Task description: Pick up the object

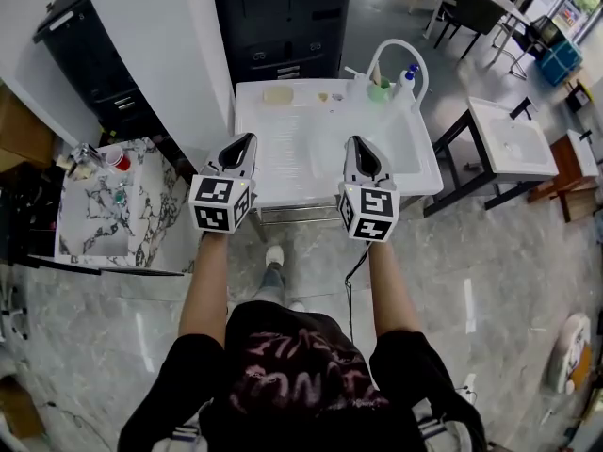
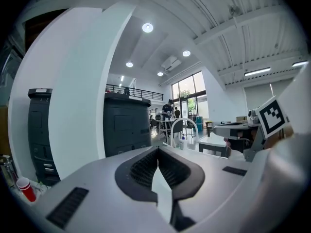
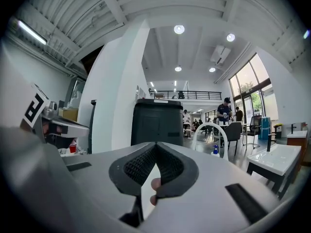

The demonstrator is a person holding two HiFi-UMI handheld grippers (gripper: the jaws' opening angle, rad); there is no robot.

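Nothing legible — shirt lettering (image 1: 297, 373) unclear.

Head view steeply down over table (image 1: 292, 149), gripper views level, all sharing the faucet (image 3: 209, 124)

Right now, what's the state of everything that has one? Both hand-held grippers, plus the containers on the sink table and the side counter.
left hand-held gripper, shut, nothing between its jaws
right hand-held gripper, shut, nothing between its jaws
blue-capped bottle, upright, cap on
green cup, upright
red cup, upright, open end up
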